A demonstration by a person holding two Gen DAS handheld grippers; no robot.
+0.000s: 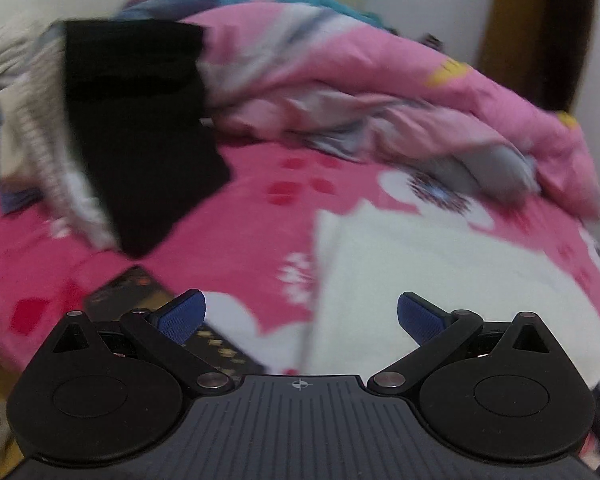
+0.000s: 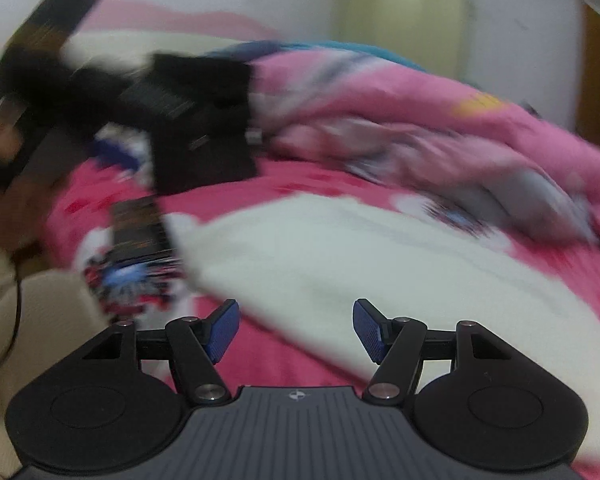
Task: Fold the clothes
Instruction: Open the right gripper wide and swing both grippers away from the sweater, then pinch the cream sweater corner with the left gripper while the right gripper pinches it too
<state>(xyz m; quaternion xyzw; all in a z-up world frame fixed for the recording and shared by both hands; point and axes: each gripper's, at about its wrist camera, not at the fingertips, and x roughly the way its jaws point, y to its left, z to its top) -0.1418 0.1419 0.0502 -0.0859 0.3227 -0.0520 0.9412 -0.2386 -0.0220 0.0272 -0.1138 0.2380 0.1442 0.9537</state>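
Observation:
A white garment lies flat on the pink bed sheet, ahead and to the right of my left gripper. That gripper hovers above the bed, open, with nothing between its blue pads. In the right wrist view the same white garment spreads just beyond my right gripper, which is open and holds nothing. A folded black cloth rests further back on the left, over striped grey fabric. The black cloth also shows in the right wrist view. Both views are motion-blurred.
A crumpled pink quilt is heaped along the back and right of the bed. A dark flat box lies on the sheet near my left finger; the box sits left of the garment. A blurred dark shape fills the upper left.

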